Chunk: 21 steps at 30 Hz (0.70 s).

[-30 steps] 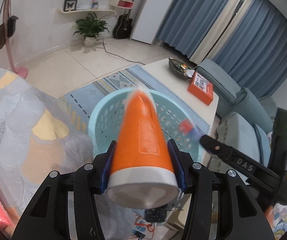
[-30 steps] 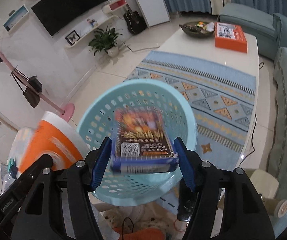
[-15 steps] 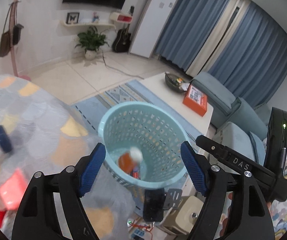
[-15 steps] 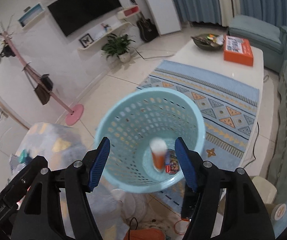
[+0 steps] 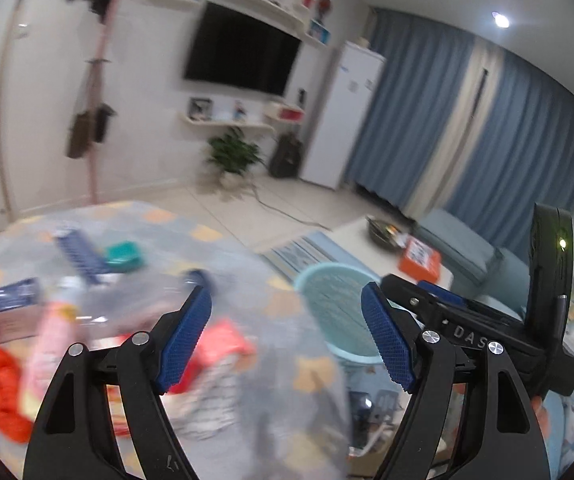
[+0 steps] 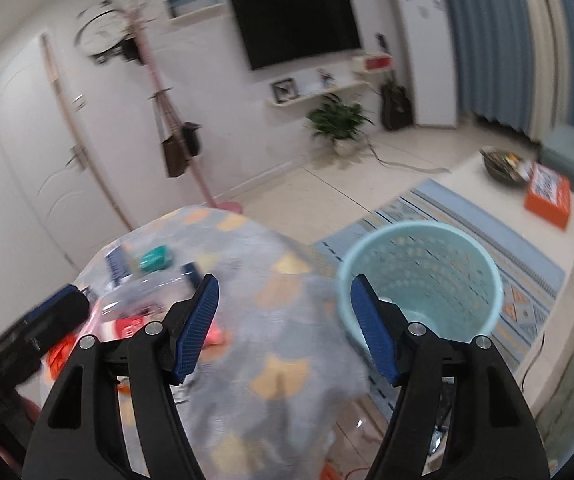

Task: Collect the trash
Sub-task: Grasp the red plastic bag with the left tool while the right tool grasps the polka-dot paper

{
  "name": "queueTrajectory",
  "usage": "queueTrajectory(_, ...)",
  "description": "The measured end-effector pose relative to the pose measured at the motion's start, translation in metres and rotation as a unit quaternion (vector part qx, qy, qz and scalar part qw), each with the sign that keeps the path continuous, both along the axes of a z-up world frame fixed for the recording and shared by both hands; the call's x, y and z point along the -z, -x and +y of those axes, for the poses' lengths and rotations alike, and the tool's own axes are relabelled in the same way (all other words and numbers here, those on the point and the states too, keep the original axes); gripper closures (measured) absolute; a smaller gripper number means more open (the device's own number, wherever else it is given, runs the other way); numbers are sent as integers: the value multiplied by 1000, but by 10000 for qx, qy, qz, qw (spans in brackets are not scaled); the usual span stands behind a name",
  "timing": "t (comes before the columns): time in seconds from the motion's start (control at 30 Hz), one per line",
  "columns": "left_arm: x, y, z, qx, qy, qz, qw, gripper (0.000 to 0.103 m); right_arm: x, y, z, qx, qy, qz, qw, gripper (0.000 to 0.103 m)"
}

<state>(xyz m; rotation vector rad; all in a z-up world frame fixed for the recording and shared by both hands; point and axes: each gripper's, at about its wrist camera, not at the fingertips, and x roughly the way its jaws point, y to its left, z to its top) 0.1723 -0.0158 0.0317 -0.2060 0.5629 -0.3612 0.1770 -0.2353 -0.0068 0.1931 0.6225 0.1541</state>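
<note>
Over a cloth-draped tabletop [image 6: 279, 304] strewn with blurred trash [image 5: 223, 344], the pale-blue basket [image 6: 419, 280] stands just beside its edge; left gripper [image 5: 287, 340] and right gripper [image 6: 283, 324] hang spread and empty, apparently between pickups, next needing fresh pieces.

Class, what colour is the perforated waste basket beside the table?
Light turquoise blue; the basket shows best in the right wrist view.

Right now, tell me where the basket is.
The basket stands on the floor, right of the table in both views, on the rug.
</note>
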Motion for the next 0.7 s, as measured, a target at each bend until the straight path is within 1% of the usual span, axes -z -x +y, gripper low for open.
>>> queueTrajectory(0.03,-2,5,14,-149,-36,-33,9999,27,-2,2,9,-76,55,-44,9999,38)
queueTrajectory(0.13,-6,16,49,-633,-300,-55,9975,27,-5,5,34,-288,155,-92,9994,37)
queueTrajectory(0.2,-4,20,73,-938,-443,2,9946,27,-4,6,50,-451,138,-58,9989,37)
queueTrajectory(0.27,1,21,92,-1135,-492,113,9923,27,-2,7,63,-566,135,-19,9983,37)
queueTrajectory(0.4,23,17,134,-1448,-479,576,9866,27,11,12,88,-768,146,150,9968,37)
queueTrajectory(0.5,44,10,151,-1510,-493,911,9831,28,29,14,106,-893,151,397,9951,37)
queueTrajectory(0.6,56,16,166,-1709,-558,968,9789,28,45,15,118,-912,135,624,9938,37)
queueTrajectory(0.7,63,30,187,-2147,-421,936,9713,28,57,12,124,-808,79,802,9935,37)
